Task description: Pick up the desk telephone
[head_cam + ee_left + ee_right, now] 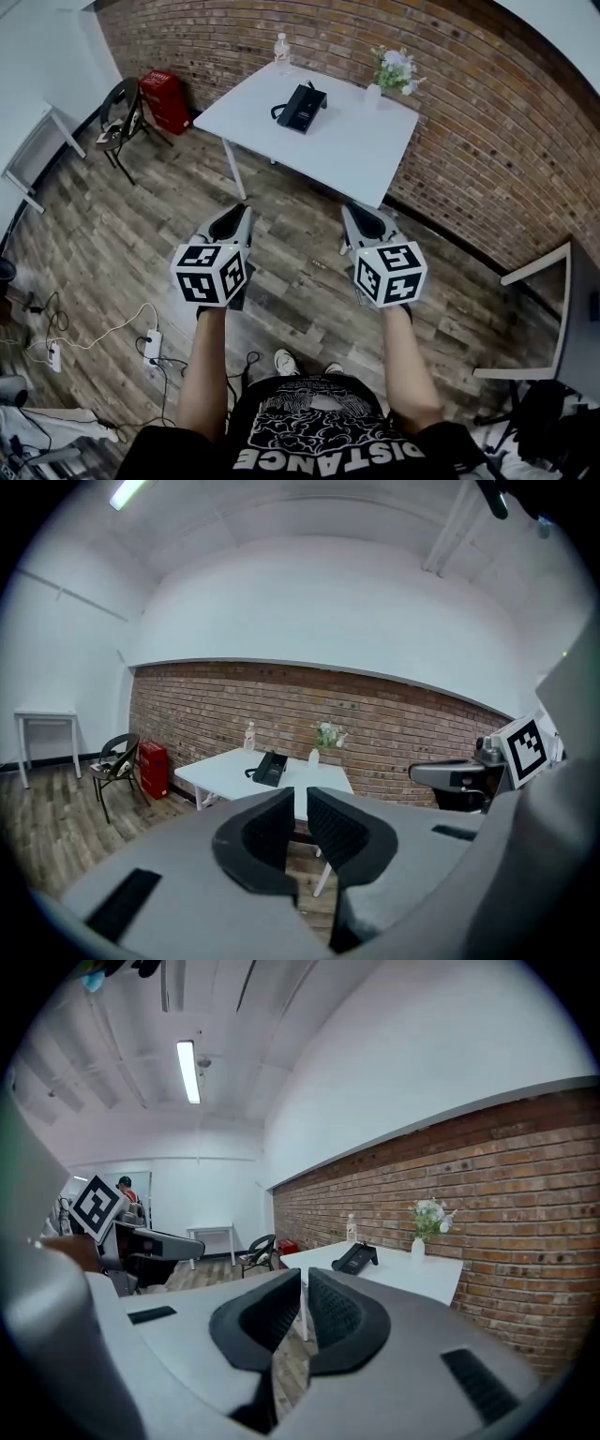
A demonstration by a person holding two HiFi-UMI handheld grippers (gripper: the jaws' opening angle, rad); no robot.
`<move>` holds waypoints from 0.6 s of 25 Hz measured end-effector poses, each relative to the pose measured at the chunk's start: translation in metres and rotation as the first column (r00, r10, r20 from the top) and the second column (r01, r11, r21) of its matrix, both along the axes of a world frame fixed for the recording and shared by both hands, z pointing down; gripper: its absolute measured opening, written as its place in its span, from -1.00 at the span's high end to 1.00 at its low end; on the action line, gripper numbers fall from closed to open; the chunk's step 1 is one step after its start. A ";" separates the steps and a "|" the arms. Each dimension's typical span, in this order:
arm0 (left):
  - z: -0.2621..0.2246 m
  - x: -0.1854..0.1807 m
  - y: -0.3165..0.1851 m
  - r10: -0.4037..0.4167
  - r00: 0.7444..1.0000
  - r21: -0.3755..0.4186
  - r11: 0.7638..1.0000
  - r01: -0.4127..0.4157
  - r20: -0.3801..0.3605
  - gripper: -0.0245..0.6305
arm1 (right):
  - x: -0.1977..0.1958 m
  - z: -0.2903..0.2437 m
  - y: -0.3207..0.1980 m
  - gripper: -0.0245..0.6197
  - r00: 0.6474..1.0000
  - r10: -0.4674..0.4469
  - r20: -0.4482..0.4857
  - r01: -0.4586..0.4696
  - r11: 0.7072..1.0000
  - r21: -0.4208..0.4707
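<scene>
1. Person's black printed T-shirt w/ two bare forearms, bottom of head view. Standing on grey-brown wood-plank floor.
2. L gripper, grey body w/ black ribbed pads, marker cube at rear. Clenched, nothing between pads. Aimed slightly downward toward table.
3. R gripper, same build. Also clenched and empty.
4. White rectangular metal-leg table, against red-brown brick wall, well apart from both grippers.
5. Black plastic desk telephone, task item. Lies flat on table top, toward the back-left part, cord loop at its left side. Untouched.
6. Clear plastic water bottle, upright at table's back-left corner, near phone.
7. Small white vase w/ pale flowers, upright at back edge, right of phone.
8. Red box-shaped unit on floor by wall; black metal chair beside it.
9. White power strip w/ trailing cables, on floor left of person.

Risk notes (judgement):
- Task not begun; approach walk needed. Loose cables on left = trip hazard if path drifts that way.
- Jaws must part before contact; arriving closed would shove phone across smooth top.
- Grip on handset only could lift it off base, cord dragging the rest.
- Wide reach could tip bottle or vase, esp. vase: top-heavy.
</scene>
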State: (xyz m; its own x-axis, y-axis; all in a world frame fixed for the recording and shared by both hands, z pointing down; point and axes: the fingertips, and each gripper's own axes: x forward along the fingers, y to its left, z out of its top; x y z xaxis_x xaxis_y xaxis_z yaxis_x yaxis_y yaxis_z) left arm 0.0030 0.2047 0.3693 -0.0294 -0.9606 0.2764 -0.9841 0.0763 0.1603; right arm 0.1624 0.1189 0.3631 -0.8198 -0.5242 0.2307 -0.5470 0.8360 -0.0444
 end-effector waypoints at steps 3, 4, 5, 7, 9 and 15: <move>0.001 -0.013 -0.001 0.009 1.000 0.005 1.000 -0.009 -0.003 0.85 | -0.014 0.001 0.001 0.89 1.000 0.006 -0.009 -0.006 1.000 0.001; 0.002 -0.017 -0.001 0.012 1.000 0.008 1.000 -0.011 -0.010 0.82 | -0.019 0.002 0.002 0.85 1.000 0.005 -0.014 -0.005 1.000 0.000; 0.003 -0.021 -0.001 0.013 1.000 0.010 1.000 -0.013 -0.018 0.77 | -0.023 0.003 0.003 0.81 1.000 0.003 -0.019 -0.003 1.000 -0.001; 0.006 -0.029 -0.003 0.017 0.999 0.011 1.000 -0.017 -0.029 0.70 | -0.031 0.004 0.003 0.80 1.000 0.003 -0.024 -0.003 1.000 0.000; 0.008 -0.034 -0.004 0.023 0.999 0.010 1.000 -0.023 -0.030 0.66 | -0.036 0.005 0.001 0.78 1.000 0.005 -0.027 -0.005 1.000 0.002; 0.014 -0.054 -0.018 0.020 0.999 0.007 1.000 -0.020 -0.038 0.60 | -0.052 0.010 -0.016 0.68 0.999 0.008 -0.035 -0.008 1.000 0.001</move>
